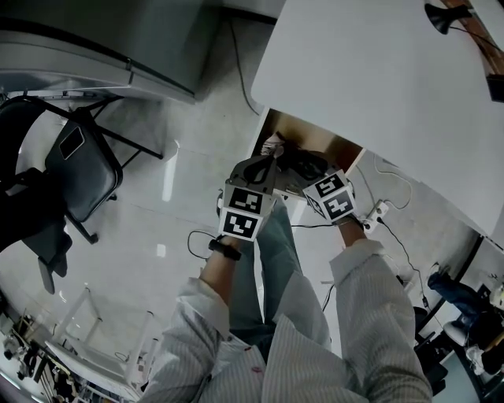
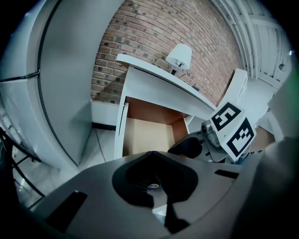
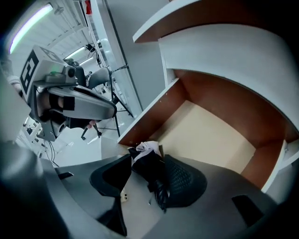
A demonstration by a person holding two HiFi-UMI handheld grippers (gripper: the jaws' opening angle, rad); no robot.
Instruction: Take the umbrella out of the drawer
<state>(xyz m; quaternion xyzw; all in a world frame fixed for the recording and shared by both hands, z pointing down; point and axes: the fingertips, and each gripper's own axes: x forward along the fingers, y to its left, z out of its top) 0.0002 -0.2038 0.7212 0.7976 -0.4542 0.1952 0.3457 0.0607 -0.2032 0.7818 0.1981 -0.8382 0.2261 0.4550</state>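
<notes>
One umbrella, long axis along right gripper

The drawer is being overhung from behind by the desk top, on which a lamp is being carried well behind the drawer, with a brick wall being seen behind that. The umbrella is being kept inside the drawer at its front, between the parted jaws of the right gripper, with the left gripper being held just left of that. A chair is being left standing well to the drawer's left, and cables are being left lying on the floor to its right.
</notes>
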